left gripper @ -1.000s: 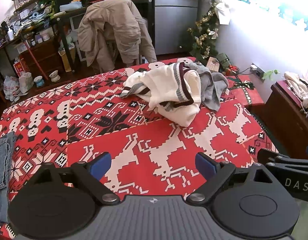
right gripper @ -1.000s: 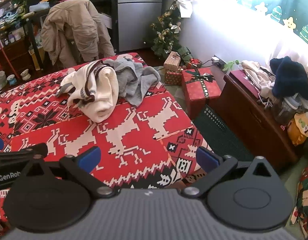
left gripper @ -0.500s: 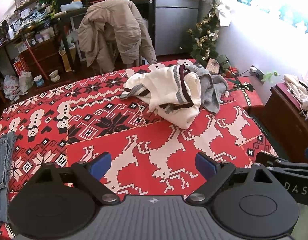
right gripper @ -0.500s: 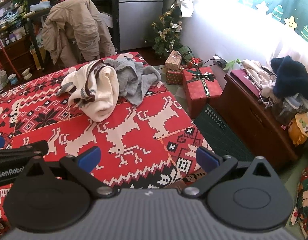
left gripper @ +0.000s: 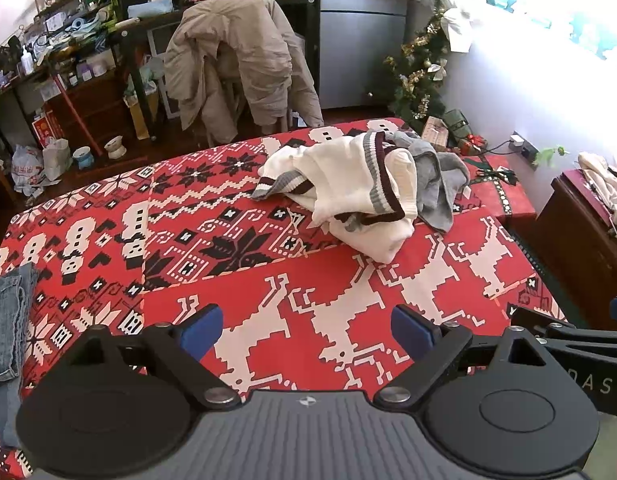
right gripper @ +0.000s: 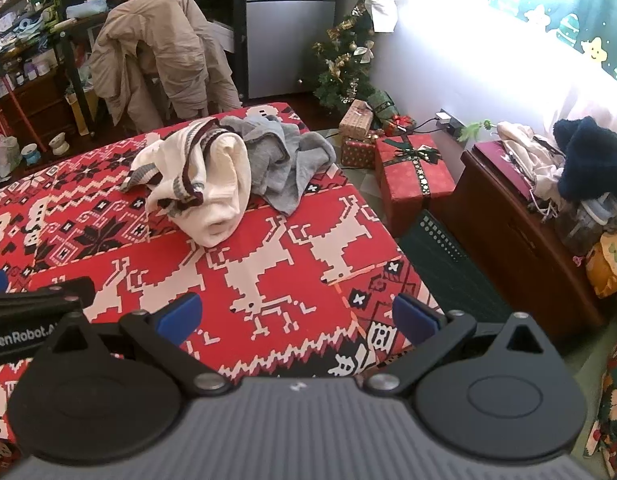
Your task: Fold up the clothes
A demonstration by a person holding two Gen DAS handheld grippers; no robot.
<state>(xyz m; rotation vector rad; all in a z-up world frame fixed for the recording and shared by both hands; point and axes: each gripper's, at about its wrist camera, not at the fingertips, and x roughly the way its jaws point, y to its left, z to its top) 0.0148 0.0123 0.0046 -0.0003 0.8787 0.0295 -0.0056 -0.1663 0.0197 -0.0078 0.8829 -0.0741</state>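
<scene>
Red Christmas-patterned cloth covers the worktop, reindeer and snowmen all over it. Toward its far right corner lies a crumpled white sweater with grey and maroon stripes, touching a rumpled grey garment just behind it. Folded denim sits at the left edge. Both tools hover over the near side, well apart from the clothes: the left tool has its blue-padded fingers spread wide and empty, and the right tool is likewise spread, holding nothing. A beige coat hangs over a chair beyond.
</scene>
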